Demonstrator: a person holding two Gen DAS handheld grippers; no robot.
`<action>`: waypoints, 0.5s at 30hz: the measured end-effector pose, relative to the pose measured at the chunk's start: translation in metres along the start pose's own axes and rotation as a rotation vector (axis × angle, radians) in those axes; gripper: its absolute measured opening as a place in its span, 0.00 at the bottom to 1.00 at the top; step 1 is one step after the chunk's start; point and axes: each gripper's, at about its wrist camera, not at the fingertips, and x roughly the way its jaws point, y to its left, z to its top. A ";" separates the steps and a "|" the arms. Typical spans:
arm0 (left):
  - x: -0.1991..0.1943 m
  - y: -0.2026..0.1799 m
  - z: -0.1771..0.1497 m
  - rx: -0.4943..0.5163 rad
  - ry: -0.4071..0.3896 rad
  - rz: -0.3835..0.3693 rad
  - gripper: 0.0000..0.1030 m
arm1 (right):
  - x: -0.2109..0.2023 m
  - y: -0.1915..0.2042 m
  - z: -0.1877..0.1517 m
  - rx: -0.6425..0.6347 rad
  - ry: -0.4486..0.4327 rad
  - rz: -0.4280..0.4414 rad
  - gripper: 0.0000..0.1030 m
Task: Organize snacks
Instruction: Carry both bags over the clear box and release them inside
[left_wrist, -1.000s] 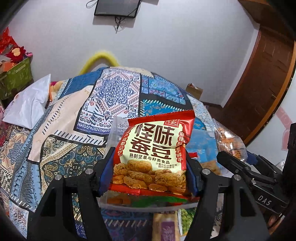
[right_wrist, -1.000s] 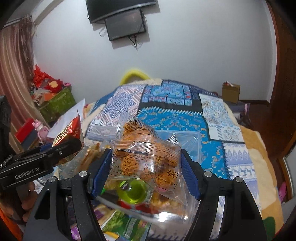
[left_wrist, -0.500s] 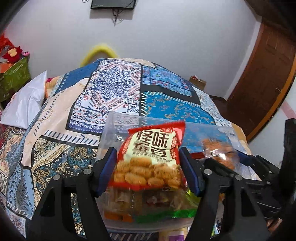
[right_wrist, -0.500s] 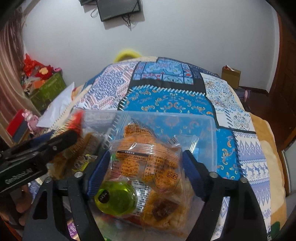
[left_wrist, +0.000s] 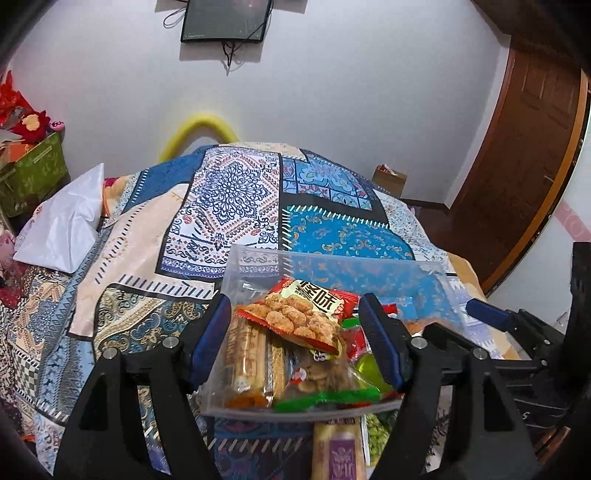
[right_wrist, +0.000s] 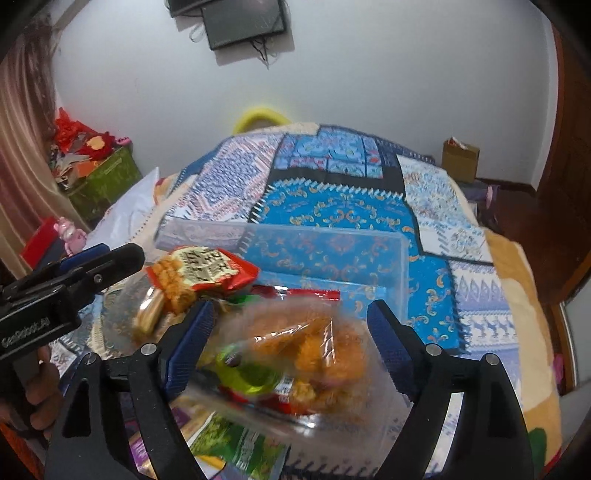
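A clear plastic box (left_wrist: 332, 264) (right_wrist: 325, 240) sits on the patchwork bedspread and holds several snack packs. A red bean-snack pack (left_wrist: 306, 317) (right_wrist: 203, 273) lies on top of the pile at the box's left end, free of my left gripper (left_wrist: 295, 336), whose blue pads stand apart either side of it, open. A clear pack of orange snacks (right_wrist: 314, 339) lies in the box's right part over a green jelly cup (right_wrist: 251, 373). My right gripper (right_wrist: 291, 339) is open around it, pads not touching.
More snack packs lie on the bedspread in front of the box (left_wrist: 336, 450) (right_wrist: 236, 439). A white pillow (left_wrist: 66, 221) lies at the left. A green storage box (right_wrist: 103, 181) stands by the wall, a cardboard box (right_wrist: 460, 158) on the floor far right.
Both grippers lowered their packs into the clear box and opened. The red pack and the orange snack pack now lie on the pile, let go.
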 end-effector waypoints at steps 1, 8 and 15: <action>-0.004 0.001 -0.001 -0.002 -0.001 -0.001 0.69 | -0.007 0.002 0.000 -0.008 -0.012 -0.006 0.81; -0.041 -0.001 -0.013 0.020 -0.016 0.004 0.72 | -0.040 0.009 -0.001 -0.024 -0.062 0.000 0.81; -0.064 -0.002 -0.046 0.035 0.031 0.017 0.74 | -0.065 0.014 -0.020 -0.042 -0.070 0.003 0.81</action>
